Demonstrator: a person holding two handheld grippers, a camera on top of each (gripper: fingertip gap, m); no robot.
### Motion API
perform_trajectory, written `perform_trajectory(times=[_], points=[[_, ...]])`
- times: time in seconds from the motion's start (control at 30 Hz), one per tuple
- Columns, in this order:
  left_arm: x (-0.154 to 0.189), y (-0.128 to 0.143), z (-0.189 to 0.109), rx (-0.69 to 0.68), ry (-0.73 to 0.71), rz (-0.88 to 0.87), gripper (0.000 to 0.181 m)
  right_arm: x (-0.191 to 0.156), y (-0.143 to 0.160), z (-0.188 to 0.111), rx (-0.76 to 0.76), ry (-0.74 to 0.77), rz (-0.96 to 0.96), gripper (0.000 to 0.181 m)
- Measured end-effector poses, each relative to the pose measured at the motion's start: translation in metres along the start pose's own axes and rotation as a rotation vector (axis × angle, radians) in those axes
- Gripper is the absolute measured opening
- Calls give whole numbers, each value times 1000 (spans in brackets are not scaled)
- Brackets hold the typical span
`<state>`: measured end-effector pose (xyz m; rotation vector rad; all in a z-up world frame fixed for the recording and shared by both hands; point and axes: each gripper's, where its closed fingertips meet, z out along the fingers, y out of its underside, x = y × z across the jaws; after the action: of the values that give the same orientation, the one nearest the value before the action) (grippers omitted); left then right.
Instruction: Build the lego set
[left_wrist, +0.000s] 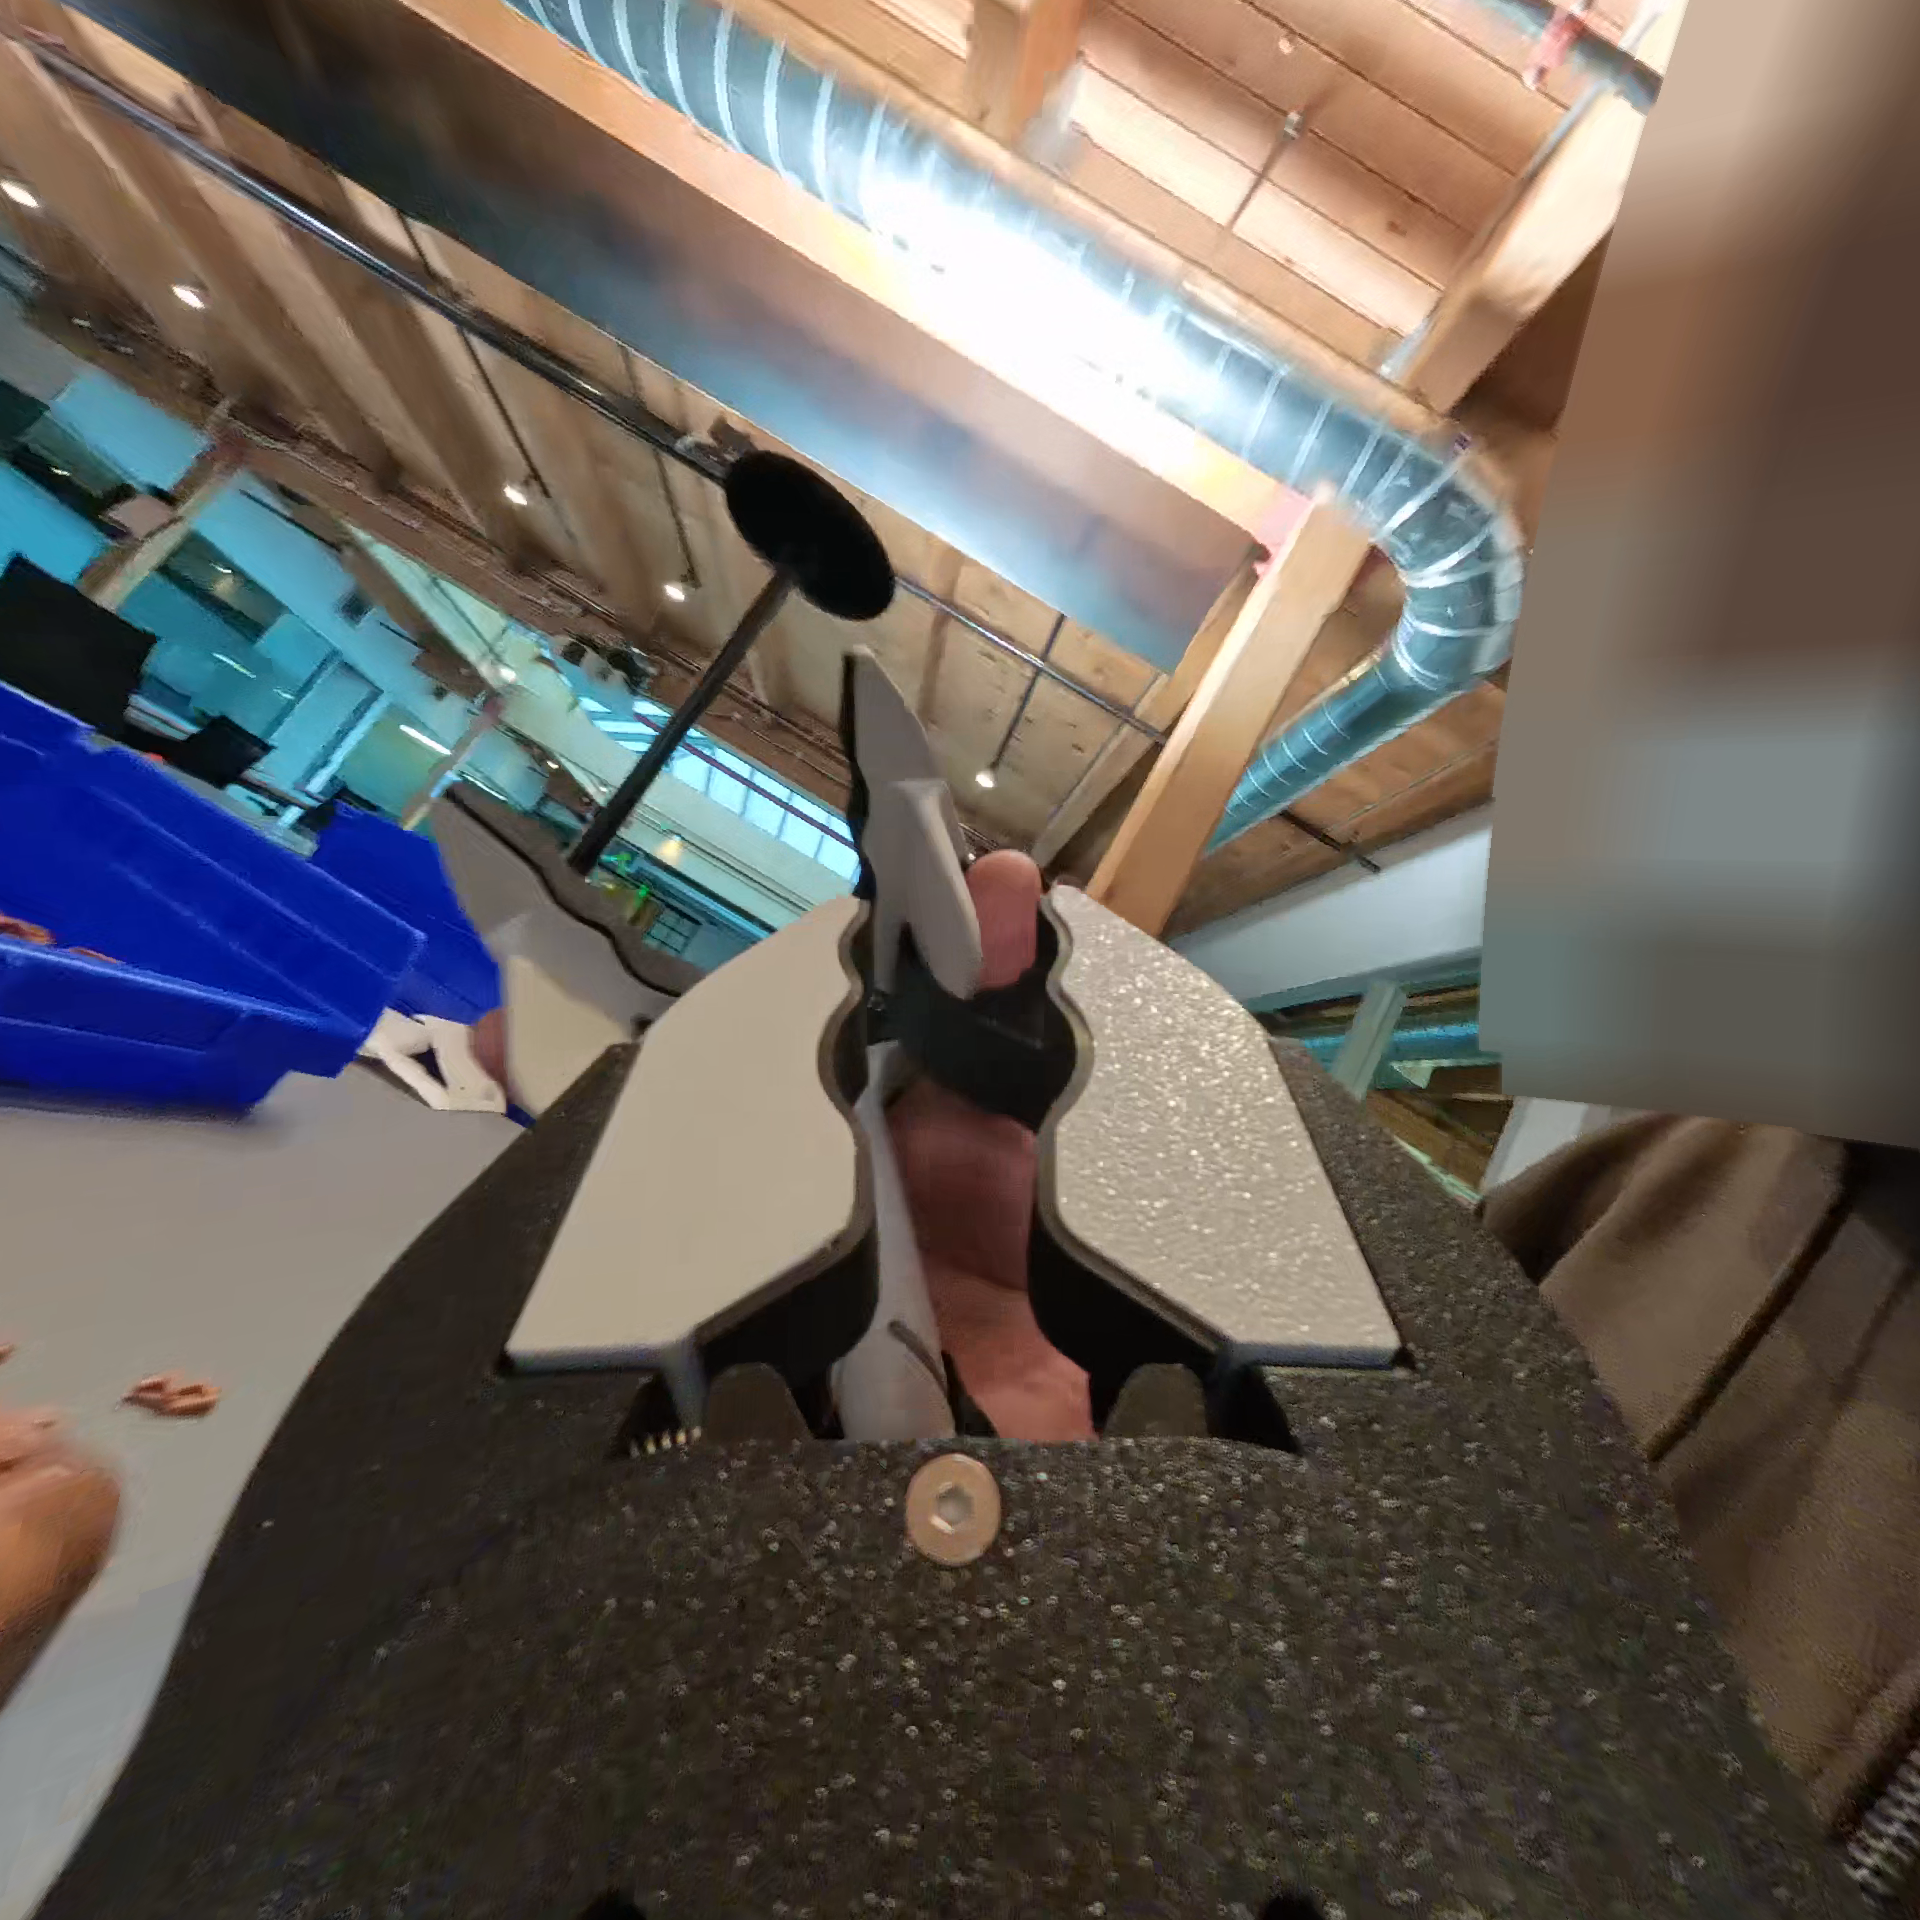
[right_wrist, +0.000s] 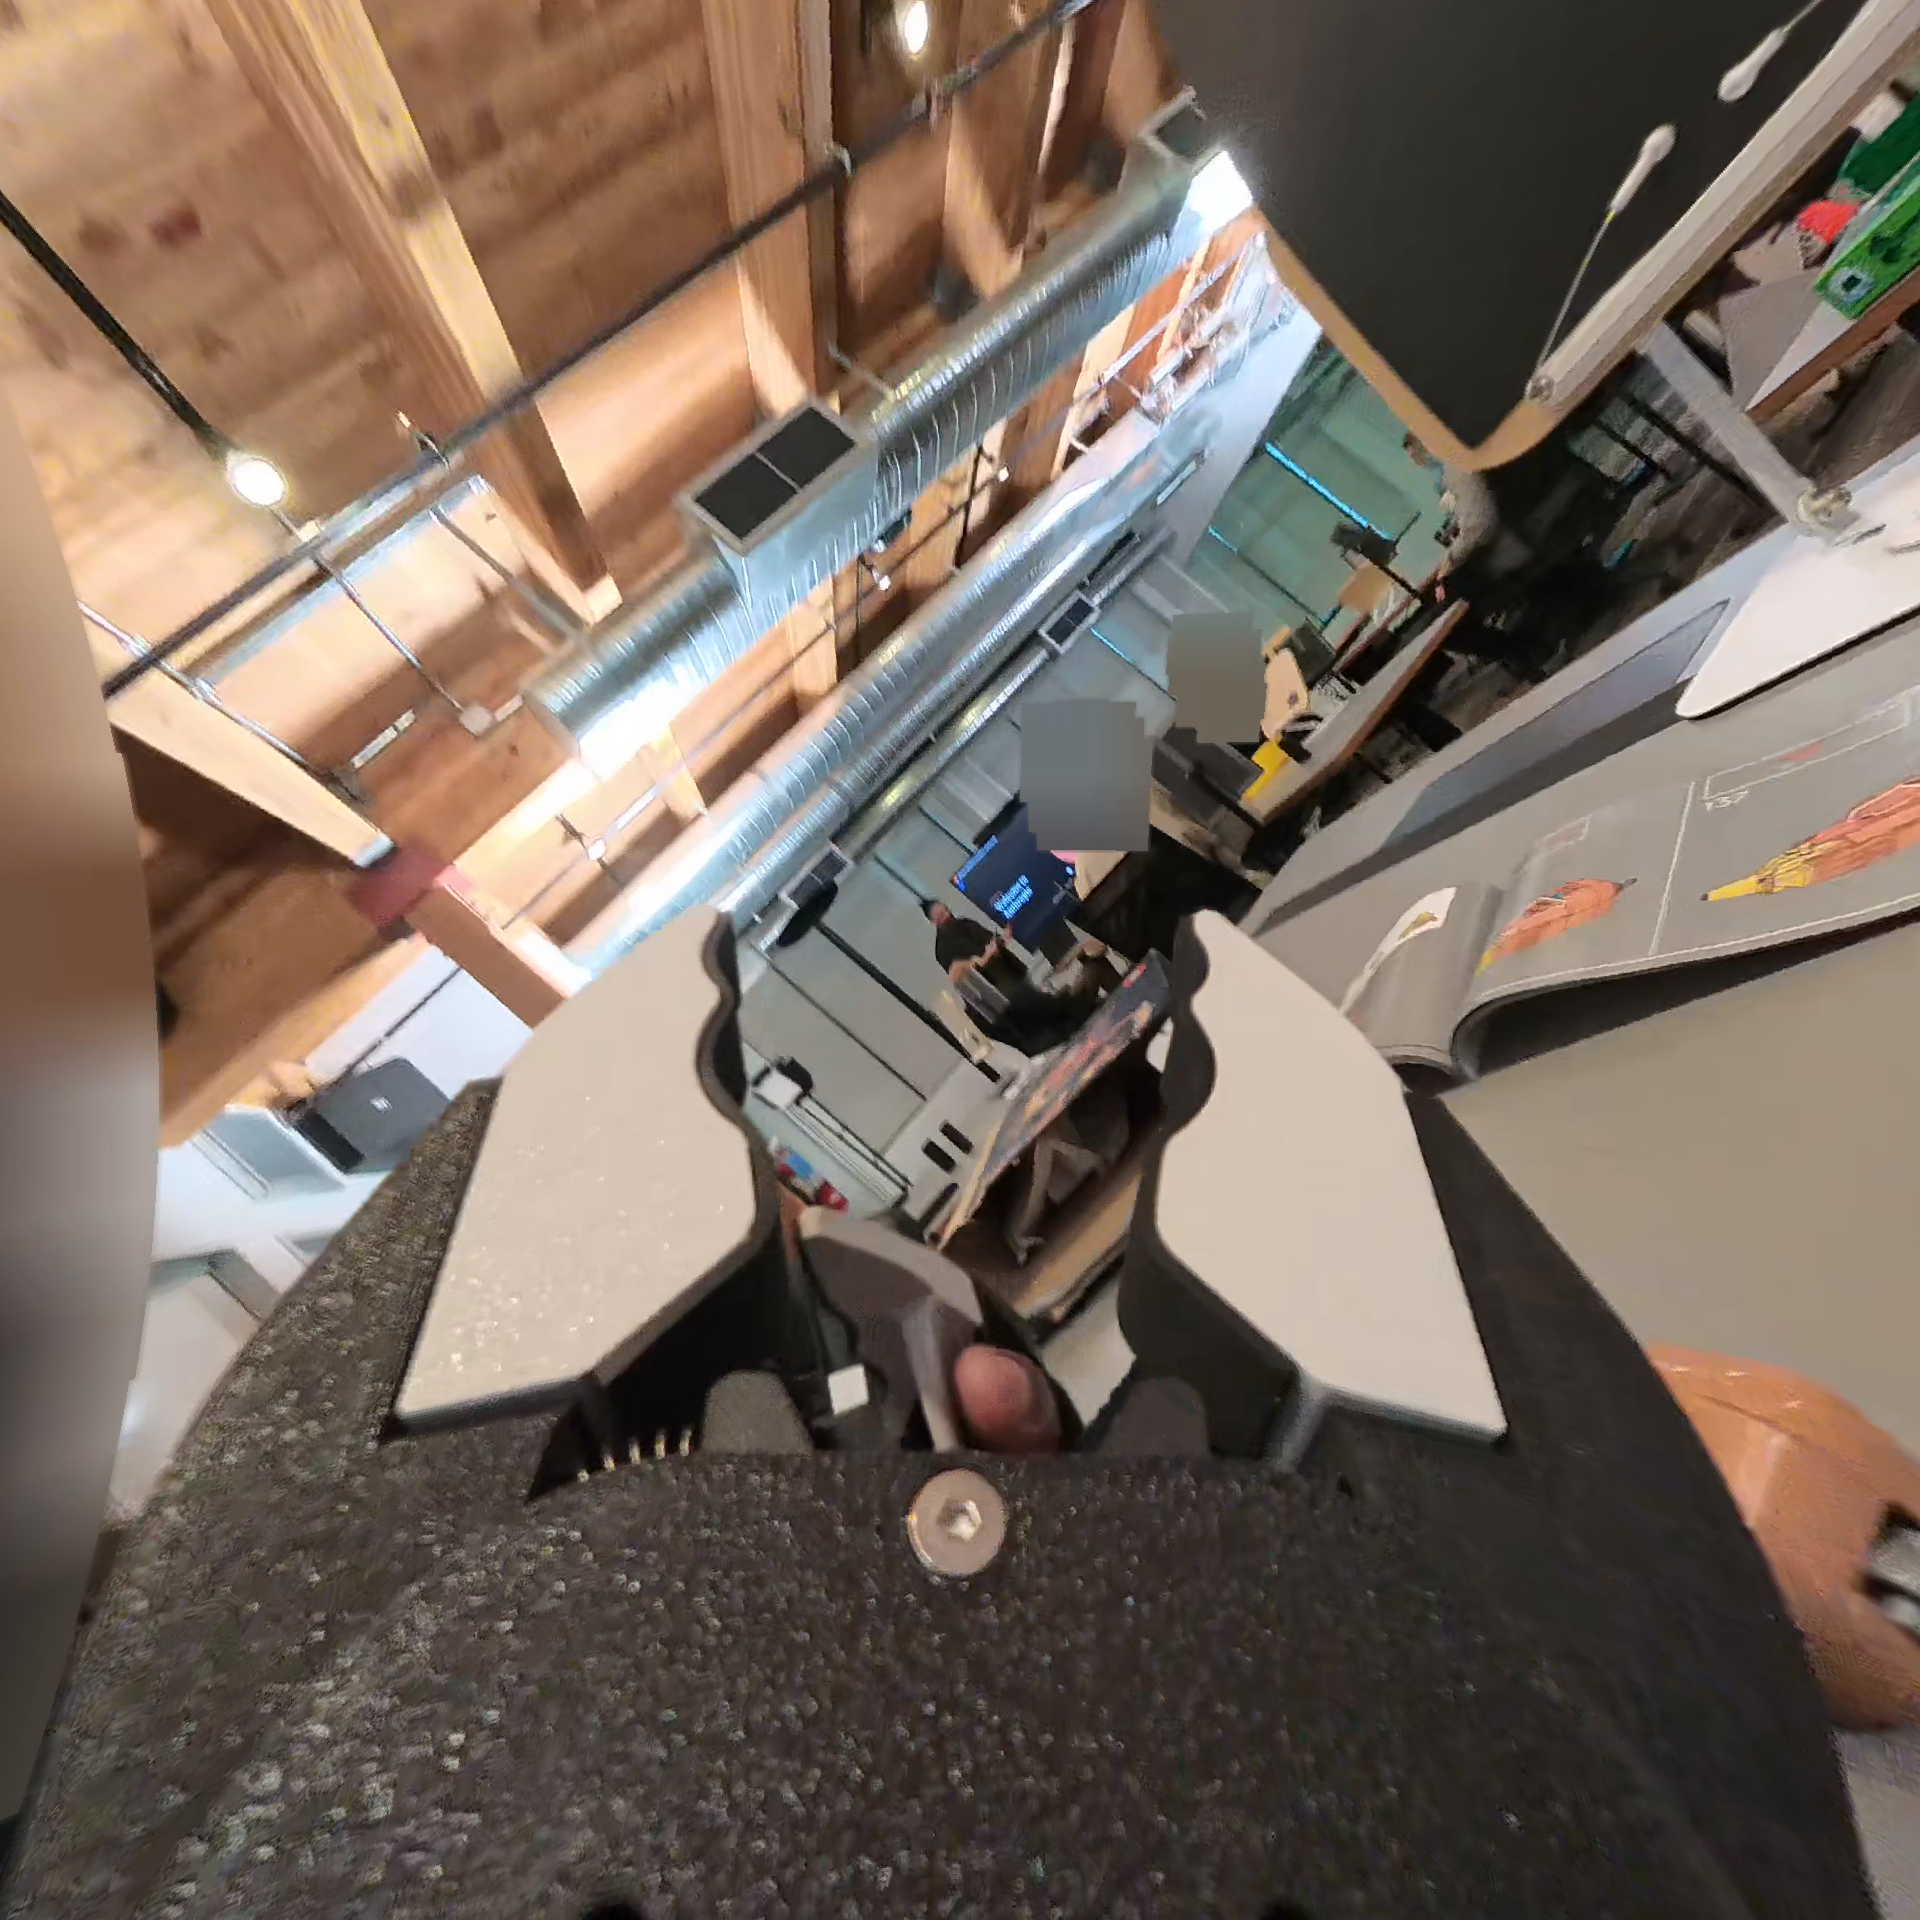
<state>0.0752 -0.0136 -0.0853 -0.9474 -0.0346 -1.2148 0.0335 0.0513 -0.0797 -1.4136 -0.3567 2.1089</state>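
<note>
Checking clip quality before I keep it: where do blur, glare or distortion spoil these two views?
Left wrist view: motion blur smears the blue plastic bins; glare washes out the silver ribbed ceiling duct. Right wrist view: the open grey instruction booklet and orange-brown lego piece are soft, and wide-angle bending curves the wooden ceiling beams.

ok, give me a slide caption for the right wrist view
Open right gripper tilted toward ceiling ducts, instruction booklet open on the grey table.
</note>
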Motion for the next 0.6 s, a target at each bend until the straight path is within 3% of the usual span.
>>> perform_trajectory(times=[0.13,0.27,0.43,0.6], points=[[1,34,4,-88,-12,-90,37,-6,-1,-4,93,4,-41,84],[1,36,1,-67,-23,-129,39,-15,-15,-14,172,4,-125,83],[0,45,1,-79,-11,-215,30,-33,-19,-22,174,-38,-205,71],[0,49,0,-66,20,-319,23,-46,-17,-24,153,-78,-242,70]])
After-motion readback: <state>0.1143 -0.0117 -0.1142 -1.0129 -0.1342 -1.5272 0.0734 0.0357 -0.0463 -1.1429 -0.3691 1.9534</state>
